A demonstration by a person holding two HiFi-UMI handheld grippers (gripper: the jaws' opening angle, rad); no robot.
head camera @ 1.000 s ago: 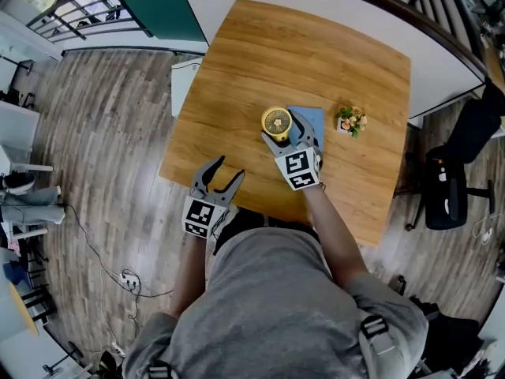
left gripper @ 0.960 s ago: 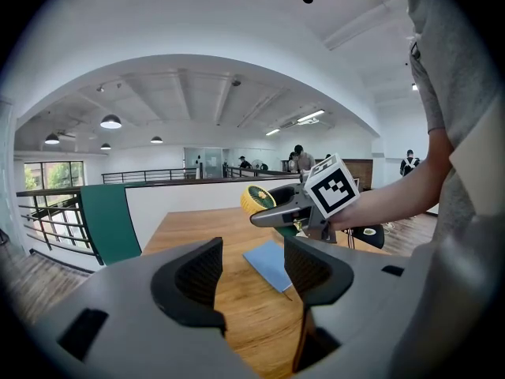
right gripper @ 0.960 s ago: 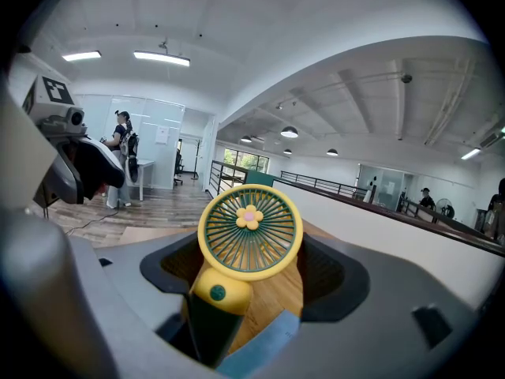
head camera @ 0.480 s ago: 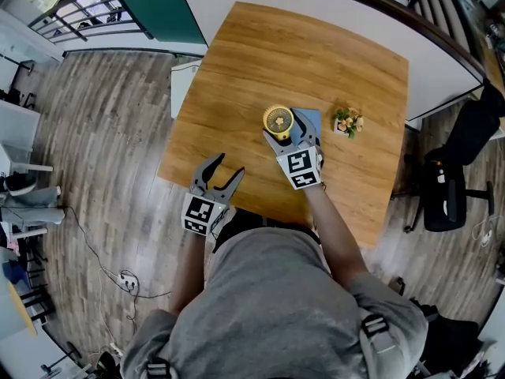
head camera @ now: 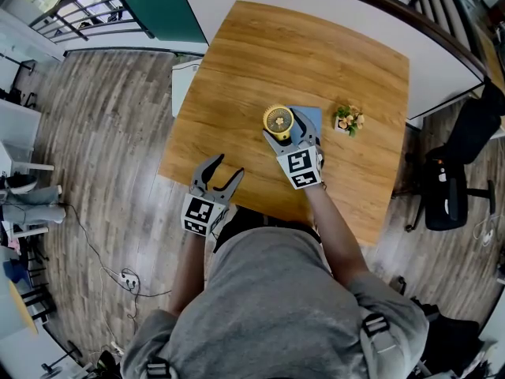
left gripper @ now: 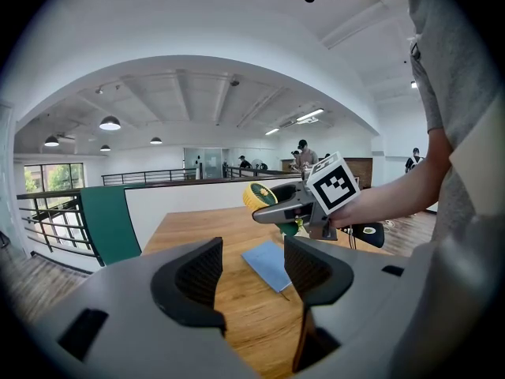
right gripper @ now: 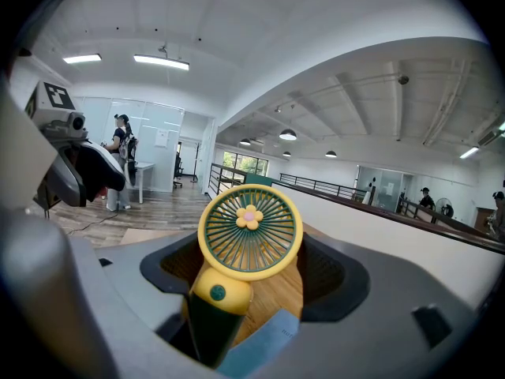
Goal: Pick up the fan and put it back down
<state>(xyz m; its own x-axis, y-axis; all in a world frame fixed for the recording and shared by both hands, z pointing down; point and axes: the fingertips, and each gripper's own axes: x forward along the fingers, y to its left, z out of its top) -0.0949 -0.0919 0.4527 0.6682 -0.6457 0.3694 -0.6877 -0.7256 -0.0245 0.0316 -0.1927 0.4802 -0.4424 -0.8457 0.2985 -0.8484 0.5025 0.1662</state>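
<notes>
A small yellow fan (head camera: 278,121) with a dark green grille and handle stands between the jaws of my right gripper (head camera: 293,137), over the blue notebook (head camera: 309,118) on the wooden table (head camera: 260,61). In the right gripper view the fan (right gripper: 249,231) faces the camera. Its handle sits close to the left pad, and wood shows between it and the right pad. The jaws stand wide and the fan's foot is hidden. My left gripper (head camera: 229,166) hovers open and empty at the table's near left edge. From the left gripper (left gripper: 252,271) I see the right gripper (left gripper: 288,208) above the notebook (left gripper: 268,263).
A small potted plant (head camera: 349,121) stands right of the notebook. A black office chair (head camera: 450,184) is on the floor beyond the table's right side. A white wall and a green panel (head camera: 154,2) border the table's far side. People stand far off in the hall.
</notes>
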